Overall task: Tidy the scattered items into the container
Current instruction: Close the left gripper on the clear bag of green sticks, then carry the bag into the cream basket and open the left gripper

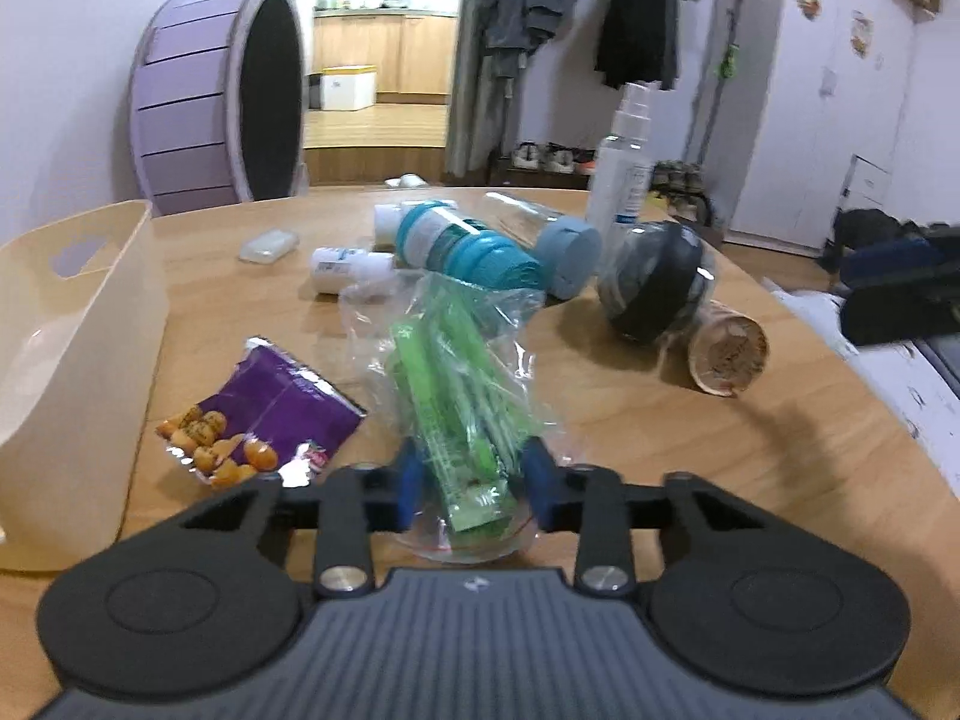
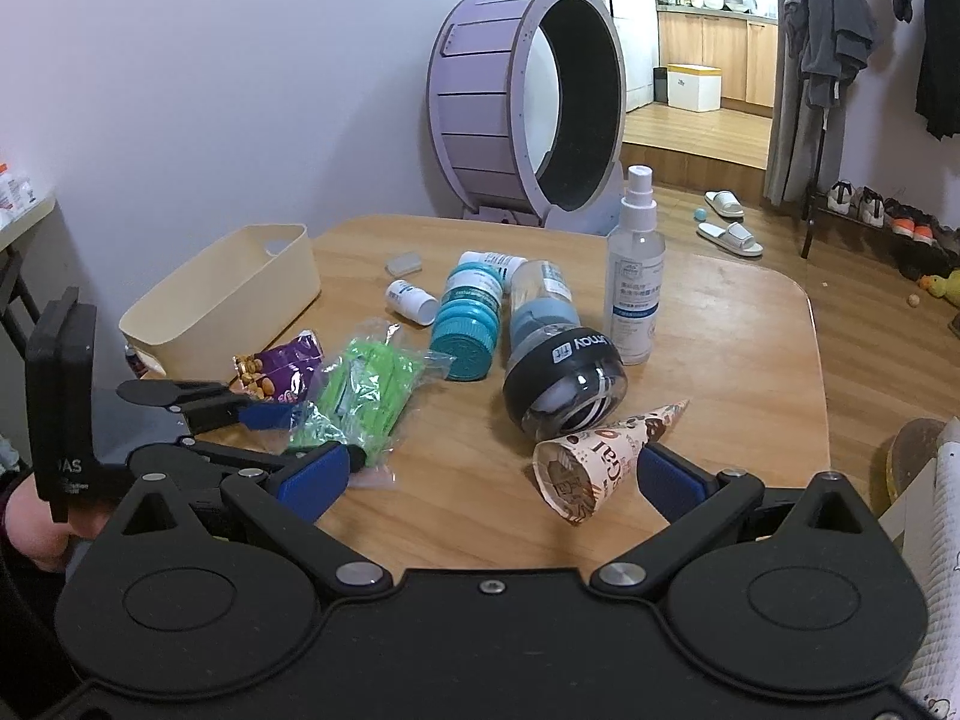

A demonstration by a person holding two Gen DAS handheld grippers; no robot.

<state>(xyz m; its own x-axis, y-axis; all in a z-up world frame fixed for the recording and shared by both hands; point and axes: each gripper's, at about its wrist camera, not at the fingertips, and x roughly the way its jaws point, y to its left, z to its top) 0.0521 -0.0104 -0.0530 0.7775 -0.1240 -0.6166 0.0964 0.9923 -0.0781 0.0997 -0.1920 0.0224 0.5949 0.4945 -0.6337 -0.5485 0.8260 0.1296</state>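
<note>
A clear bag of green sticks (image 1: 462, 402) lies on the wooden table (image 1: 690, 450). My left gripper (image 1: 474, 483) has its blue pads on either side of the bag's near end and touches it; it also shows in the right wrist view (image 2: 294, 441). The bag shows there too (image 2: 366, 390). The cream container (image 1: 66, 360) stands at the left (image 2: 228, 300). My right gripper (image 2: 492, 483) is open and empty, near a paper cone (image 2: 600, 456).
A purple snack packet (image 1: 264, 420), teal-capped bottles (image 1: 462, 246), a small white bottle (image 1: 342, 267), a dark round jar (image 1: 654, 279), a spray bottle (image 1: 624, 168) and a small clear case (image 1: 270, 245) lie about. The table's right edge (image 1: 840, 348) is close.
</note>
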